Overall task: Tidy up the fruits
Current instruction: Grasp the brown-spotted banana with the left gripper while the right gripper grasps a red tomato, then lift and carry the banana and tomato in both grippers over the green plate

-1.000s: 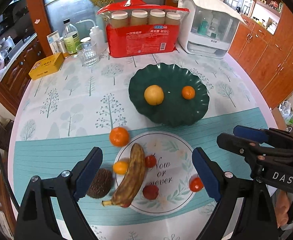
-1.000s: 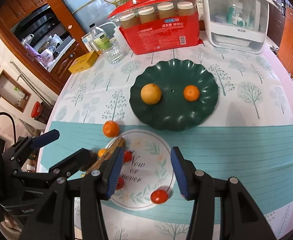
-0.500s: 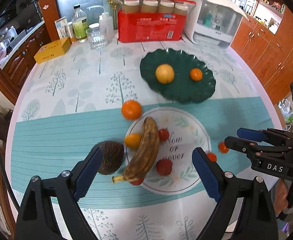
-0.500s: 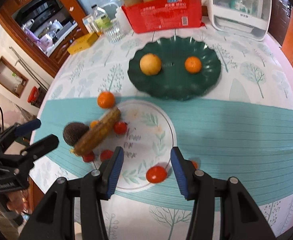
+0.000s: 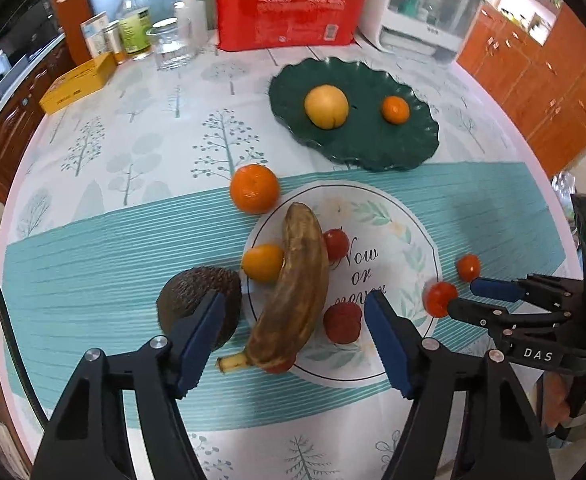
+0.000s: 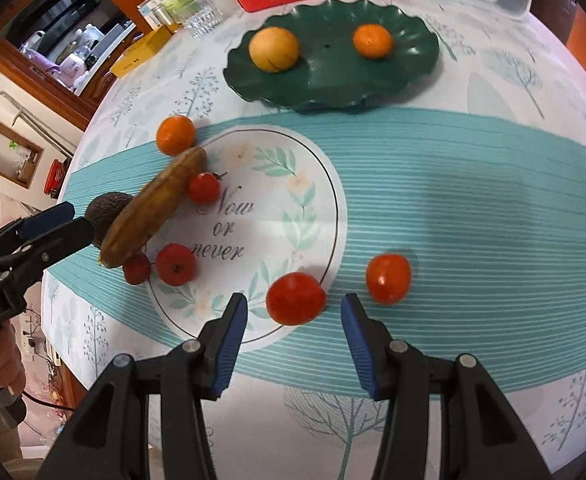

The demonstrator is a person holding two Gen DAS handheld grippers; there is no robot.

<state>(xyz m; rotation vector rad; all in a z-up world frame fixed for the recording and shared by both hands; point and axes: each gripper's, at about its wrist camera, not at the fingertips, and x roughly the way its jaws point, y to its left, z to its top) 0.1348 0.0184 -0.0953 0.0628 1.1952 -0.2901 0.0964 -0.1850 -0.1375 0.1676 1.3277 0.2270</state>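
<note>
Over the tree-print worktop the right tool (image 6: 293, 320) hangs part-open and empty above a smooth, soft tomato (image 6: 295, 298), best pinched gently across its middle, while the left tool (image 5: 293, 320), closing, straddles the overripe, easily bruised banana (image 5: 293, 288)

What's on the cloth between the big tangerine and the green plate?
Nothing: in the left wrist view, only bare tablecloth separates the tangerine from the green plate. The right wrist view shows the same gap.

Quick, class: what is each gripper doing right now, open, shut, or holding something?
Left gripper: jaws closing around the banana, pads not yet touching it; holding nothing.
Right gripper: open, holding nothing, a tomato just ahead between its fingers.
</note>
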